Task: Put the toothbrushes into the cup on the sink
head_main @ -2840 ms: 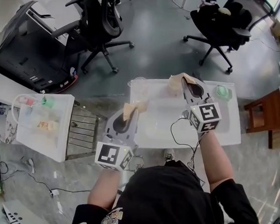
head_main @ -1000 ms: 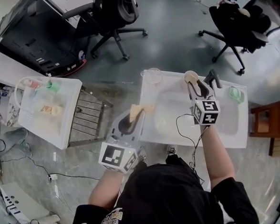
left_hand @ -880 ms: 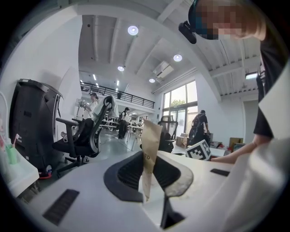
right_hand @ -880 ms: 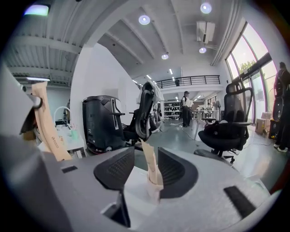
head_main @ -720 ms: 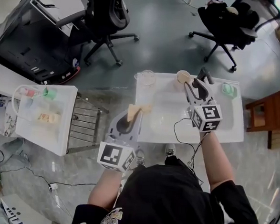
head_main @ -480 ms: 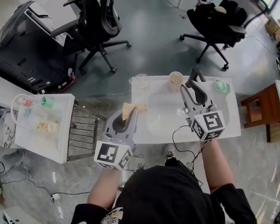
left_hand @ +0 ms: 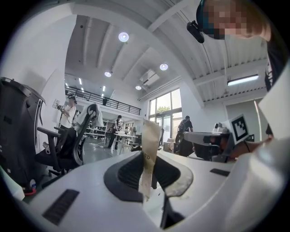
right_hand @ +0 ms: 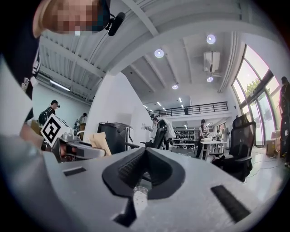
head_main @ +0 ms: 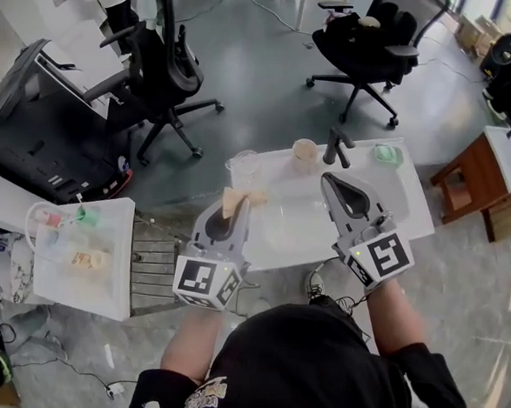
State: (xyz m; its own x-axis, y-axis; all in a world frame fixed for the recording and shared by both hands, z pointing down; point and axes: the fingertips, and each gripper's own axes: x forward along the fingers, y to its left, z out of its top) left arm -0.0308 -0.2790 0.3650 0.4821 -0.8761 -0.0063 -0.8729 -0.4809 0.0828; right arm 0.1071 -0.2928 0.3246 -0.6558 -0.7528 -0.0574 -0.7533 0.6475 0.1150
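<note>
A white sink stands in front of me. On its far rim, beside the dark tap, is a tan cup. My left gripper is over the sink's left edge, shut on a flat beige toothbrush packet that stands upright between its jaws. My right gripper hovers over the basin, short of the cup, with its jaws shut and nothing between them. What is inside the cup cannot be made out.
A clear glass sits at the sink's far left corner and a green soap dish at the far right. A white cart stands to the left, a wooden stool to the right, and office chairs beyond.
The right gripper has pulled back from the cup toward me and risen, and its open jaws have closed empty. The left gripper has lifted a little, still holding the packet.
</note>
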